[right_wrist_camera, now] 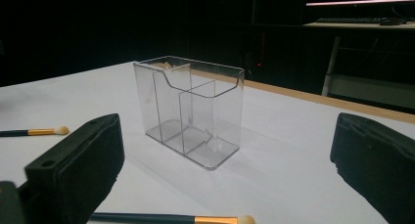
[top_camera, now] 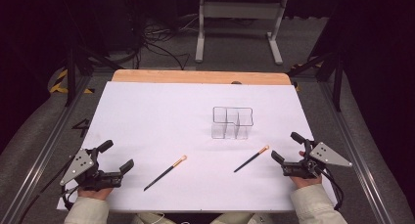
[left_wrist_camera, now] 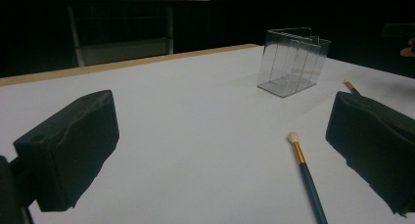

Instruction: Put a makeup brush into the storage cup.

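A clear plastic organizer (top_camera: 232, 122) with several compartments stands upright, right of the table's middle. Two dark-handled makeup brushes with gold ferrules lie flat in front of it, one on the left (top_camera: 165, 173) and one on the right (top_camera: 251, 158). My left gripper (top_camera: 116, 155) rests near the front left, open and holding nothing. In the left gripper view, the left gripper (left_wrist_camera: 222, 131) faces the organizer (left_wrist_camera: 292, 61) and the left brush (left_wrist_camera: 306, 175). My right gripper (top_camera: 286, 146) sits at the front right, also open with nothing in it. From the right gripper view, the right gripper (right_wrist_camera: 227, 155) looks at the organizer (right_wrist_camera: 191, 111), with the right brush (right_wrist_camera: 171, 218) just below.
A white sheet (top_camera: 161, 116) covers the table, with a wooden strip (top_camera: 195, 77) along the far edge. Metal rails (top_camera: 44, 150) run down both sides. A white stand (top_camera: 240, 18) and floor cables (top_camera: 156, 43) lie beyond the table.
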`<state>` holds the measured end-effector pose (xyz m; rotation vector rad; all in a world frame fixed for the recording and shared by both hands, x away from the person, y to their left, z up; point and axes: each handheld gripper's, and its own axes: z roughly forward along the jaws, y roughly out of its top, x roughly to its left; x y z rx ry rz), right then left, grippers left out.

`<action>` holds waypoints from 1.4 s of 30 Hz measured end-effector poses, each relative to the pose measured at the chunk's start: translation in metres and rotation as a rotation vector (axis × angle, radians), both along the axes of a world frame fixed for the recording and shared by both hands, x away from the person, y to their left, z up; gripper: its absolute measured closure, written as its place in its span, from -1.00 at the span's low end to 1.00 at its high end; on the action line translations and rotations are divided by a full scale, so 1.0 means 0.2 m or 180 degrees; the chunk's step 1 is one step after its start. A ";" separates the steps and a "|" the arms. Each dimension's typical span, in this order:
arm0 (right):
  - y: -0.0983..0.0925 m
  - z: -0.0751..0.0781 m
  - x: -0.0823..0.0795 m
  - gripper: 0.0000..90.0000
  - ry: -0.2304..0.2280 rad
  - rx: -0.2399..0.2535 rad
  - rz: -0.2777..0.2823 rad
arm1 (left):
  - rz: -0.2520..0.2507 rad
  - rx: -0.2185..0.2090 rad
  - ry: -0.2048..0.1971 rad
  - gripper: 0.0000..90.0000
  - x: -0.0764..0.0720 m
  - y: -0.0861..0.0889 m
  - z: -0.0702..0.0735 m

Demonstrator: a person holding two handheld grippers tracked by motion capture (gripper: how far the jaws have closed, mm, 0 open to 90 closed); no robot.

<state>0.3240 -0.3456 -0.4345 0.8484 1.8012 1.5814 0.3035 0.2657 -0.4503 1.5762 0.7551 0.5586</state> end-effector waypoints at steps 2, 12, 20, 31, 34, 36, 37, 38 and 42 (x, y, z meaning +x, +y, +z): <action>0.00 0.00 0.00 -1.00 -0.0002 -0.0005 -0.0004 | -0.0005 0.0004 -0.0002 -1.00 0.00 0.00 0.00; 0.00 0.00 0.00 -1.00 0.0001 -0.0001 0.0012 | -0.0026 0.0013 -0.0030 -1.00 0.00 -0.01 0.01; -0.01 0.00 -0.01 -1.00 0.0014 0.0008 0.0014 | -0.0049 -0.0029 -0.0017 -1.00 0.00 -0.02 0.02; -0.01 -0.01 0.00 -1.00 0.0078 -0.0025 -0.0029 | -0.0187 -0.0198 -0.0043 -1.00 0.05 -0.09 0.13; -0.02 -0.01 0.00 -1.00 0.0100 -0.0007 -0.0030 | -0.0214 -0.0216 -0.0071 -1.00 0.07 -0.11 0.16; -0.02 -0.01 0.00 -1.00 0.0099 -0.0003 -0.0034 | -0.0260 -0.0193 -0.0103 -1.00 0.08 -0.14 0.19; -0.02 -0.01 -0.01 -1.00 0.0099 -0.0005 -0.0034 | -0.0260 -0.0193 -0.0103 -1.00 0.08 -0.14 0.19; -0.02 -0.01 -0.01 -1.00 0.0099 -0.0005 -0.0034 | -0.0278 -0.0196 -0.0119 -1.00 0.09 -0.15 0.20; -0.03 -0.02 -0.01 -1.00 0.0119 0.0016 -0.0028 | -0.0352 -0.0203 -0.0138 -1.00 0.11 -0.20 0.23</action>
